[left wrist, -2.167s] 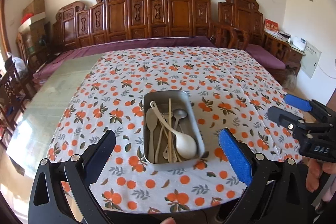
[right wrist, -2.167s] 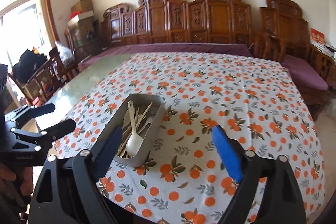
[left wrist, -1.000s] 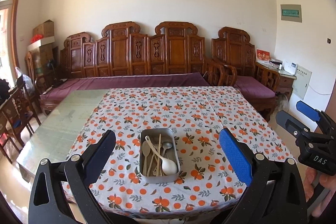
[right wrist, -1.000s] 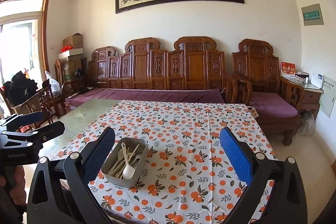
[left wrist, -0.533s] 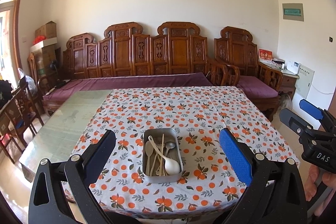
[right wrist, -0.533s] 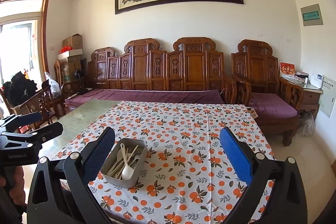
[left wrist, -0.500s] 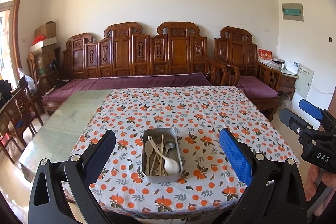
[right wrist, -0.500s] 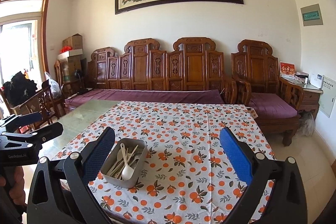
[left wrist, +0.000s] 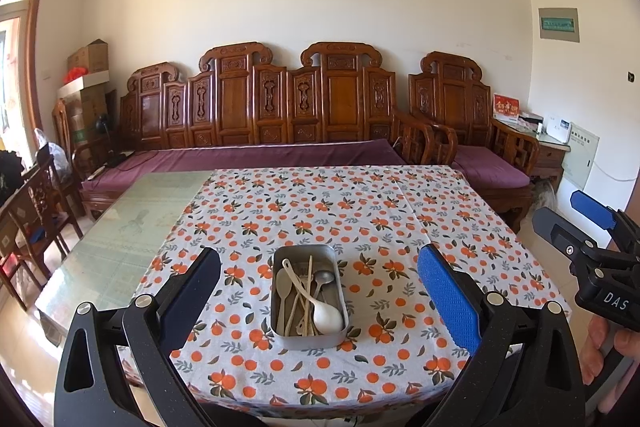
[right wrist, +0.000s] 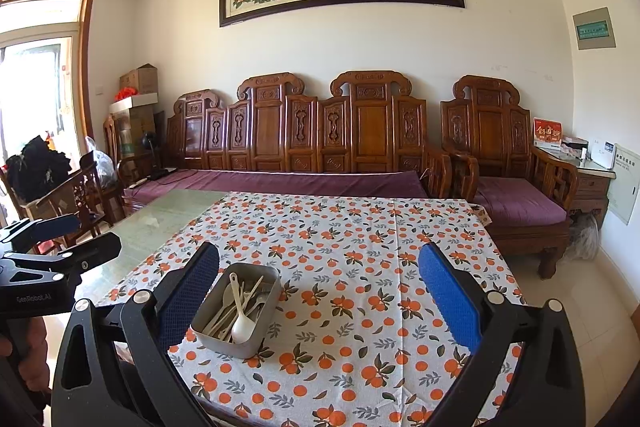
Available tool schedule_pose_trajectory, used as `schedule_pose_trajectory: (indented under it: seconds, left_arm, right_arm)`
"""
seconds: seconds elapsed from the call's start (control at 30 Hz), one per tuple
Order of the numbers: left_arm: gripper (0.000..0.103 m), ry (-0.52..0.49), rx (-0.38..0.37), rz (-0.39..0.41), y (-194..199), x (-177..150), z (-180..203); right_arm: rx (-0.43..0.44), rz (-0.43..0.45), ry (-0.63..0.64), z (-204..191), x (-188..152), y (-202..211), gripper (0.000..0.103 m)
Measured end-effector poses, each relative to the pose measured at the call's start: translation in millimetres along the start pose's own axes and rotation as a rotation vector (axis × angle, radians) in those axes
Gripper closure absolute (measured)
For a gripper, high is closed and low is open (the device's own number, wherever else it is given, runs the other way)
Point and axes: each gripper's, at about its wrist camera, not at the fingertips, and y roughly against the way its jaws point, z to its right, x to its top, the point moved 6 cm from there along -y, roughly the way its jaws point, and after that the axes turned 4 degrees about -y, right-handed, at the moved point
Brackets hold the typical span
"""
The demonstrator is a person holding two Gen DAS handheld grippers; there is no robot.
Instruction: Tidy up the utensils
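Observation:
A grey metal tray stands near the front edge of the table with the orange-print cloth. In it lie a white ladle spoon, a metal spoon, a pale flat spoon and wooden chopsticks. The tray also shows in the right wrist view, left of centre. My left gripper is open and empty, held back from the table with the tray between its fingers in view. My right gripper is open and empty, right of the tray.
A carved wooden bench with purple cushions runs behind the table. The table's left part is bare green glass. Wooden chairs stand at the left. A wooden armchair and side cabinet stand at the right.
Both grippers have pulled back and up from the table since the earliest frames, so the tray looks smaller. In the last half second almost nothing has moved.

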Motion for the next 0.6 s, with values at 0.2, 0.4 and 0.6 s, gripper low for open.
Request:
schedule_pose_trajectory:
  seconds: [0.2,0.4,0.6]
  left_arm:
    - [0.008,-0.003,0.0,-0.001,0.2,0.6,0.4]
    - [0.008,0.001,0.0,0.003,0.3,1.1,0.3]
    - [0.008,0.004,0.001,0.007,1.1,2.9,0.6]
  right_arm:
    - [0.0,0.0,-0.002,-0.1,0.2,-0.1,0.002]
    - [-0.001,0.0,-0.001,0.0,0.4,-0.2,0.002]
    - [0.001,0.0,-0.001,-0.3,0.3,-0.2,0.002]
